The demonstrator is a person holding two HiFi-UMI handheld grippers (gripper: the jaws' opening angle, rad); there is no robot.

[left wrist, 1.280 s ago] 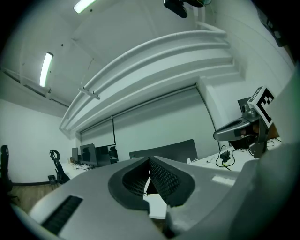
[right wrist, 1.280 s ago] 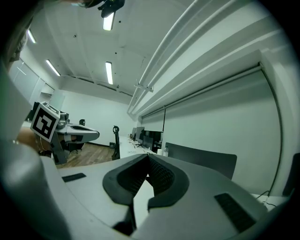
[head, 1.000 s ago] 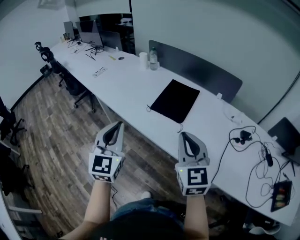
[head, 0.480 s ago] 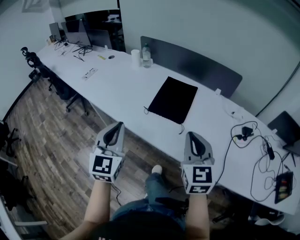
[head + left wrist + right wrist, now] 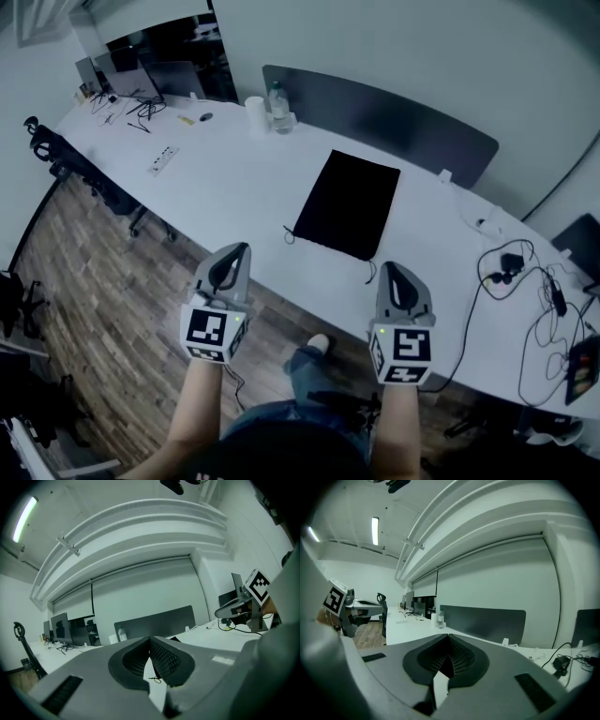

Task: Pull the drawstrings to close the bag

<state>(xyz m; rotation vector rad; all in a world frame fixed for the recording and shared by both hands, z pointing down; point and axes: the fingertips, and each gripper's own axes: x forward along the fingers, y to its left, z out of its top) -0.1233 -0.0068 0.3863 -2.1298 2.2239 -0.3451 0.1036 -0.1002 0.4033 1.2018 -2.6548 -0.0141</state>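
On white table [image 5: 234, 183], limp, light black bag [image 5: 347, 204]; best pinched by thin drawstrings [image 5: 289, 232] at near edge. Left gripper [image 5: 233, 253], right gripper [image 5: 399, 274] pressed together, empty.

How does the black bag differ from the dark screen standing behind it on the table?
The black bag lies flat on the white table; the screen stands upright at the table's far side. The bag is a compact black rectangle; the screen is greyer, much longer, with rounded corners. The bag trails thin drawstrings from its near edge; the screen has none. Both are dark and plain.
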